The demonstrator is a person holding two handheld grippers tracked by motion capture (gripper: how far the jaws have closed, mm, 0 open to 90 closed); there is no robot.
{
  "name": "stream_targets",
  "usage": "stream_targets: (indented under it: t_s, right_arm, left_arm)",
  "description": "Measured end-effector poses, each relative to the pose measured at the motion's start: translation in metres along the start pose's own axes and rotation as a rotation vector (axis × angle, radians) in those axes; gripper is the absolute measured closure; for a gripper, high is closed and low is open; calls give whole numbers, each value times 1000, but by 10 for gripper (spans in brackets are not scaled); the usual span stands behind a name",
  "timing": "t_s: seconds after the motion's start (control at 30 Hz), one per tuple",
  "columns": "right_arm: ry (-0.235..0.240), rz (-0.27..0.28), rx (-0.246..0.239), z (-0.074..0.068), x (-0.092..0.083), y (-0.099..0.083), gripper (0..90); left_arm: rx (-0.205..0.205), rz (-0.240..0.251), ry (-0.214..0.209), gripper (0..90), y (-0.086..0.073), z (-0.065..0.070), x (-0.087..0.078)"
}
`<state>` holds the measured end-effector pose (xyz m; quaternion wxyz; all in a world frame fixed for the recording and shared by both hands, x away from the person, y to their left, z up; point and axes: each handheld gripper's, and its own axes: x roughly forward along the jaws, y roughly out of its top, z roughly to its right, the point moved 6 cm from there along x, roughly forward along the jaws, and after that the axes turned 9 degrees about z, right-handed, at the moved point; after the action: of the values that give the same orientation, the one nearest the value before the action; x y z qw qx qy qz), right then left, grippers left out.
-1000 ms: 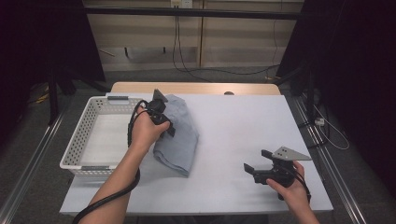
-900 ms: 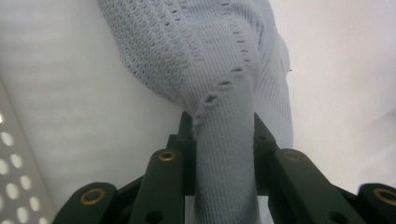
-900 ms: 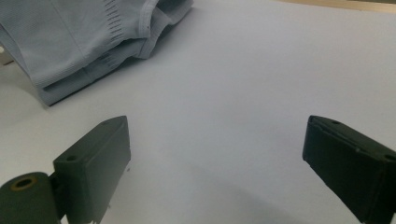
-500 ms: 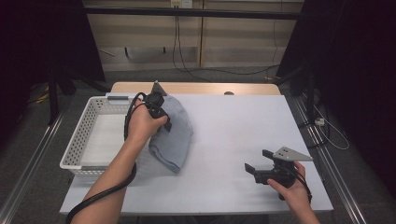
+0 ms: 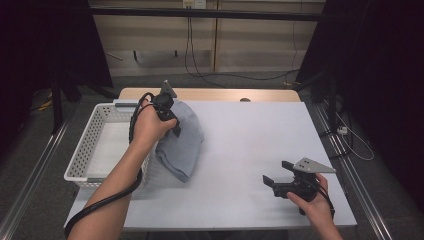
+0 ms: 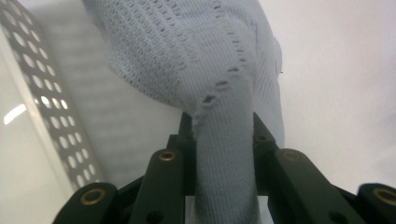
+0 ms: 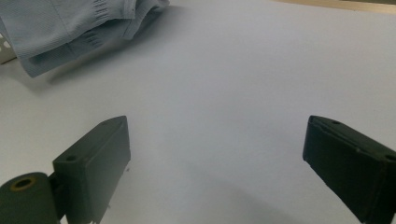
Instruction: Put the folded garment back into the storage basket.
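Observation:
A light blue-grey knitted garment (image 5: pixel 182 145) hangs folded from my left gripper (image 5: pixel 172 122), which is shut on a bunched part of it just right of the white basket (image 5: pixel 90 150). In the left gripper view the cloth (image 6: pixel 210 84) is pinched between the two black jaws and drapes away toward the table. My right gripper (image 5: pixel 277 180) rests low over the table's front right, open, with bare white table between its jaws; in the right gripper view the garment (image 7: pixel 70 28) lies far off at the upper left.
The white perforated basket's wall (image 6: pixel 42 102) stands close beside the hanging cloth. The white table top (image 5: pixel 260 135) stretches between the two hands. A wooden strip (image 5: pixel 220 94) runs along the far edge. Cables lie on the floor beyond.
My left hand has lifted the garment and carried it a little toward the far left, so more of the cloth hangs off the table. The right gripper has stayed put.

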<state>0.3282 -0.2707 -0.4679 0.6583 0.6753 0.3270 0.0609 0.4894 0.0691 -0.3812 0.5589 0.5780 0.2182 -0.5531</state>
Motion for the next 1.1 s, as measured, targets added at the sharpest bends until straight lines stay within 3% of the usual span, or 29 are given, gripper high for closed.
stream_targets:
  t_s: [0.47, 1.1]
  right_arm:
    - [-2, 1, 5, 1, -1, 0, 74]
    - [1, 0, 5, 2, 0, -1, 74]
  left_arm:
    - [5, -12, 7, 736, 11, -2, -6]
    - [42, -13, 54, 736, 31, -5, -32]
